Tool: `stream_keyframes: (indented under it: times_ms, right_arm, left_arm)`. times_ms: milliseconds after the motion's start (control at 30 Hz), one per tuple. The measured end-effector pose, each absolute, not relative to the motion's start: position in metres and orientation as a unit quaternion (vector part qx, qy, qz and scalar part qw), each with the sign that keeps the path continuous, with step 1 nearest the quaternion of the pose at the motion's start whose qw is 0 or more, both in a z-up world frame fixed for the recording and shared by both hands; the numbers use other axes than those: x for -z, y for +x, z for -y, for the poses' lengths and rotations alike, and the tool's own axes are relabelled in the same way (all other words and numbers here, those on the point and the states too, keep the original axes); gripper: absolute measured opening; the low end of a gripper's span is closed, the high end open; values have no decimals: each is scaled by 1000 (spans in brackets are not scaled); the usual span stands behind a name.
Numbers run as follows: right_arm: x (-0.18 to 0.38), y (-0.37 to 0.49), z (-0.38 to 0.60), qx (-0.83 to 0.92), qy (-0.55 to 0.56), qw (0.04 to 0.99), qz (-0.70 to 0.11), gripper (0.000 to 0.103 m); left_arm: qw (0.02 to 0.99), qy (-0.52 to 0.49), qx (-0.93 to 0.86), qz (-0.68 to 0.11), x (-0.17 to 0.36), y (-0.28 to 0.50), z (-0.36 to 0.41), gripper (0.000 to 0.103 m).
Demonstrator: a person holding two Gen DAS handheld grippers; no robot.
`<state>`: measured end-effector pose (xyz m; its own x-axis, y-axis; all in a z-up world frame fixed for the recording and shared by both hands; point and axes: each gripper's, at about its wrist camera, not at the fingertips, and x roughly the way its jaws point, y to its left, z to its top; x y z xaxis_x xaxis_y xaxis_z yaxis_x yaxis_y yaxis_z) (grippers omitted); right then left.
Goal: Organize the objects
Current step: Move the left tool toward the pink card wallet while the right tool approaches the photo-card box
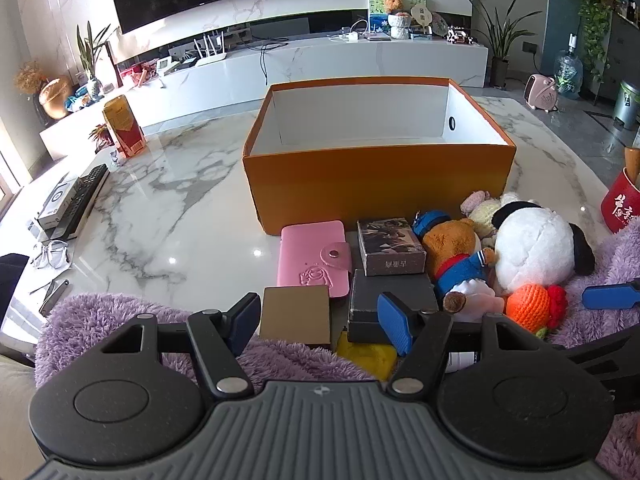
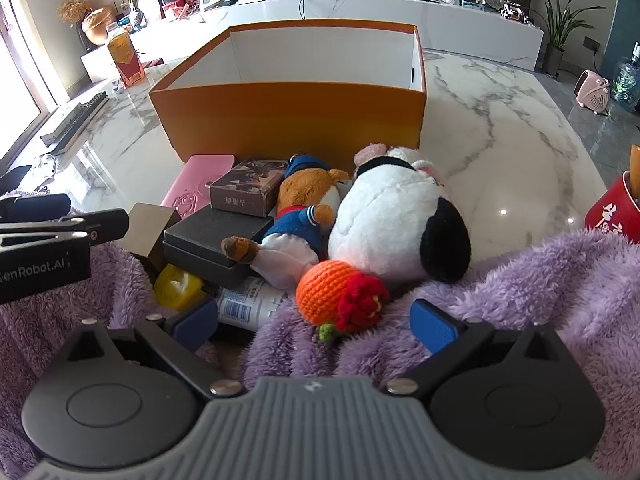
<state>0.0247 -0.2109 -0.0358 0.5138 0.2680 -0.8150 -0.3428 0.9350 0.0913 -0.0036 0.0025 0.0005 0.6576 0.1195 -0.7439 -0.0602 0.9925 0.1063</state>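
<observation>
We find both grippers, left gripper (image 1: 318, 322) and right gripper (image 2: 314, 326), with fingers released, grasping nothing. The open orange cardboard box (image 1: 380, 184) stands empty at frame centre on the marble worktop (image 1: 160, 200). Below it lies the clutter: the orange crocheted ball (image 2: 324, 292) is, we judge, light and soft, and best pinched across its middle.

My left gripper (image 1: 320, 320) covers the near edges of the gold card (image 1: 295, 310) and black box (image 1: 390, 300). At three o'clock, the red mug (image 1: 620, 208) is cut by the frame. The white bottle (image 2: 252, 302) lies mostly buried under the bear; its label print is too small to read.
</observation>
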Motion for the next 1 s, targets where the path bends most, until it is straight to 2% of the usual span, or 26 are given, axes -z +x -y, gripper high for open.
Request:
stream_keyframes:
  times_ms: [1000]
  right_arm:
    - [38,25,212,-168,-39,870,-462,102]
  left_arm:
    - [904,26,-36,-425,8,0,-4,75]
